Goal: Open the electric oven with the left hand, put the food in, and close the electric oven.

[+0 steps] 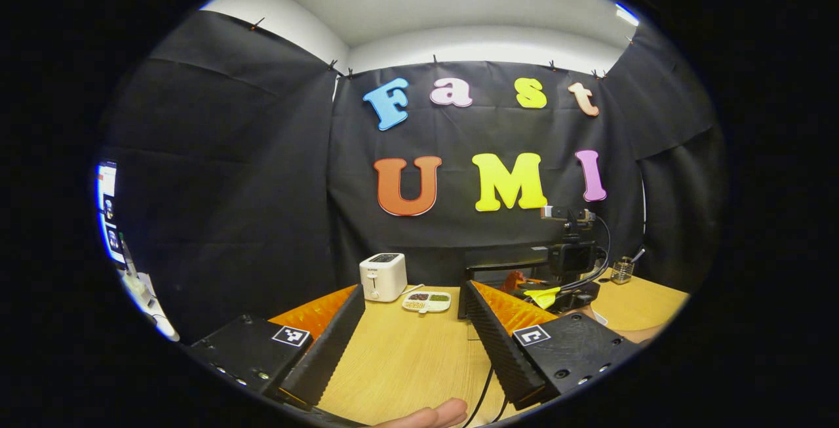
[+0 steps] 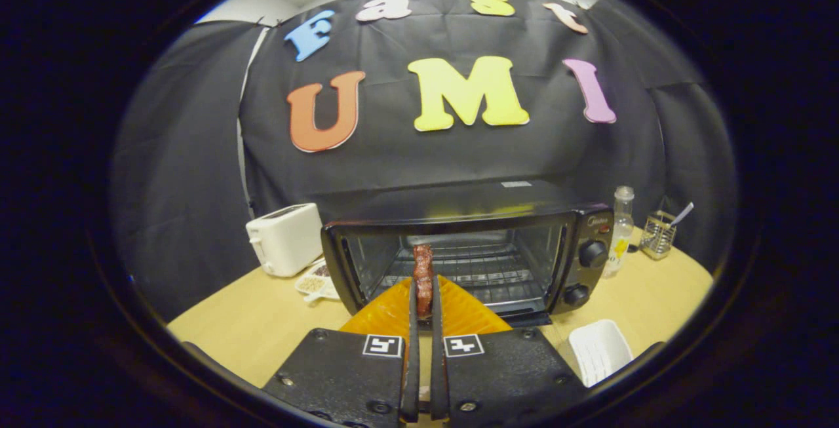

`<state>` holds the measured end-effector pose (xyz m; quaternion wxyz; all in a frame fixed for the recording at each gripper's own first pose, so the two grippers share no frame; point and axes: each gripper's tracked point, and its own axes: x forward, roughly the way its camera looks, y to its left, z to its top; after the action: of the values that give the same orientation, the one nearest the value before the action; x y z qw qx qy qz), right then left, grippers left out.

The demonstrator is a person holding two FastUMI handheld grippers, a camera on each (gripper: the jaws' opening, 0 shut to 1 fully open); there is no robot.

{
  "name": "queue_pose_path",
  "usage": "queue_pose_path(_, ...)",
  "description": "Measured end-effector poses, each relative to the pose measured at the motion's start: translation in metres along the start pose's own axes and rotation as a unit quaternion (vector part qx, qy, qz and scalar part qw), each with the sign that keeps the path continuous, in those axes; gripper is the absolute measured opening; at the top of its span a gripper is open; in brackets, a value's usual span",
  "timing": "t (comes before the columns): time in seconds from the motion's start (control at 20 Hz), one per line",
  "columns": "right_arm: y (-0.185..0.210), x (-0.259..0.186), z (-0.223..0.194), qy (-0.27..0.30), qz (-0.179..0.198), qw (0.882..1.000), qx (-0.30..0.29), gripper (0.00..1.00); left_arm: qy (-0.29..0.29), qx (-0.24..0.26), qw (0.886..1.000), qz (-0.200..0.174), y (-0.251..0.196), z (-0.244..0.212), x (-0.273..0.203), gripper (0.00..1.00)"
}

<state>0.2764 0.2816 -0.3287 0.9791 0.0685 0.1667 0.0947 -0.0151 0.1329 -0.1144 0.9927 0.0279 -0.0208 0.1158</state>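
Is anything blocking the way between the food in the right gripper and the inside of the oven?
Nothing visible: the black electric oven looks open, its wire rack exposed, straight ahead of the reddish-brown piece of food in the right gripper.

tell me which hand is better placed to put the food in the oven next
Right: its gripper is shut on the dark red strip of food, directly facing the black electric oven, whose door is open. The left gripper is open and empty.
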Motion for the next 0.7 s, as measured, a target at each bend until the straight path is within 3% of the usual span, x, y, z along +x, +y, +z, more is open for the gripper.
queue_pose_path(0.15, -0.004, 0.025, -0.002, 0.003, 0.005, 0.996, 0.086, 0.1, 0.008, 0.004, 1.0, -0.004, -0.001, -0.009, 0.013, 0.96)
queue_pose_path(0.35, -0.014, 0.058, 0.004, 0.002, 0.019, 0.974, 0.226, 0.1, 0.025, -0.011, 0.999, -0.019, -0.003, -0.019, 0.02, 0.96)
queue_pose_path(0.55, -0.037, 0.092, -0.004, 0.017, -0.007, 0.958, 0.286, 0.07, 0.031, -0.015, 0.999, -0.011, 0.008, -0.025, 0.022, 0.97)
queue_pose_path(0.7, -0.048, 0.109, -0.017, 0.03, -0.021, 0.952, 0.305, 0.1, 0.036, -0.016, 0.999, -0.009, 0.01, -0.031, 0.02, 0.96)
